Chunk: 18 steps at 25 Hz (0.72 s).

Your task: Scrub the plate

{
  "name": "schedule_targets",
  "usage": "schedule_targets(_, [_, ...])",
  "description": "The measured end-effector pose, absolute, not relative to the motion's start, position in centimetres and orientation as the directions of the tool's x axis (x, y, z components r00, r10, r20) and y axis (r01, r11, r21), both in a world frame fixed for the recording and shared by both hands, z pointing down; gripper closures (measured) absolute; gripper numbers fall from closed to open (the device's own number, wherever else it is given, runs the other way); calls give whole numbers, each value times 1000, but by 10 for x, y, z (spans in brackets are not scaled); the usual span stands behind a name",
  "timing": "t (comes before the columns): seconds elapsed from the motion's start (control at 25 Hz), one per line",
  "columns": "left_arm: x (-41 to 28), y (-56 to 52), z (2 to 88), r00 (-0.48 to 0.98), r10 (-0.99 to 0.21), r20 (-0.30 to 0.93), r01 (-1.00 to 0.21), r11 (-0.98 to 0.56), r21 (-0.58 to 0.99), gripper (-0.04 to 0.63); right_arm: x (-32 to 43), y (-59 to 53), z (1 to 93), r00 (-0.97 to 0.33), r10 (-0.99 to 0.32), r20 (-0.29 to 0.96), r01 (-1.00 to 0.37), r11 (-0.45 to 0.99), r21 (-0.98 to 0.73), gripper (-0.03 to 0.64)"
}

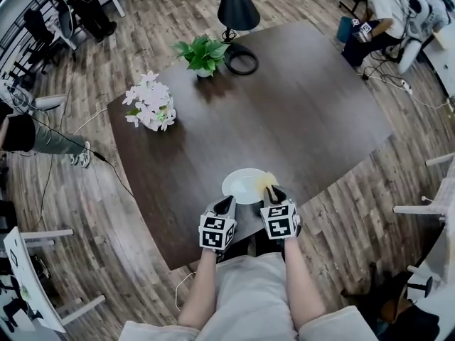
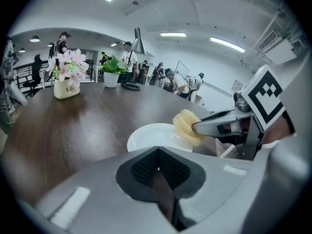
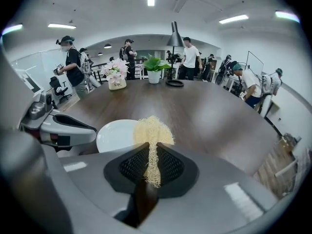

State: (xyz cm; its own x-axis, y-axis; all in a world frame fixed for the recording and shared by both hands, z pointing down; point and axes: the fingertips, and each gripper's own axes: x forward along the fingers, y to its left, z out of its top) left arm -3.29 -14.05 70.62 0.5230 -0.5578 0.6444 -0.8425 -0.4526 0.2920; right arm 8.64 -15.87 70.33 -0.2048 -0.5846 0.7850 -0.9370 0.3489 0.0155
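Observation:
A white plate (image 1: 244, 185) lies on the dark wooden table (image 1: 306, 112) near its front edge. My right gripper (image 1: 271, 192) is shut on a pale yellow fibrous scrubber (image 3: 152, 130), which pokes out past the jaws and hangs over the plate's (image 3: 117, 135) right side. In the left gripper view the scrubber (image 2: 186, 127) sits just above the plate's (image 2: 151, 136) rim. My left gripper (image 2: 158, 155) is shut with nothing visible between its pads. Its tip (image 1: 227, 203) sits at the plate's near-left edge, which its jaws hide.
Pink flowers in a white pot (image 1: 151, 105) stand at the table's left. A green plant (image 1: 202, 54) and a black lamp (image 1: 237, 9) with a ring base stand at the far side. People and chairs surround the table on the wooden floor.

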Motion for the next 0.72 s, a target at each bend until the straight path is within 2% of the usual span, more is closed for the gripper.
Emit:
schedule_targets(0.16, [-23, -132, 701, 538, -556, 634, -834, -458, 306, 594, 99, -146, 704, -200, -564, 801, -940, 340, 4, 549])
schedule_targets(0.52, [-34, -133, 667, 472, -646, 600, -881, -376, 288, 594, 62, -150, 682, -377, -520, 767, -864, 496, -89, 549])
schedule_targets(0.72, [-9, -114, 654, 463, -644, 609, -885, -378, 273, 594, 72, -142, 670, -448, -479, 755, -827, 542, -147, 549])
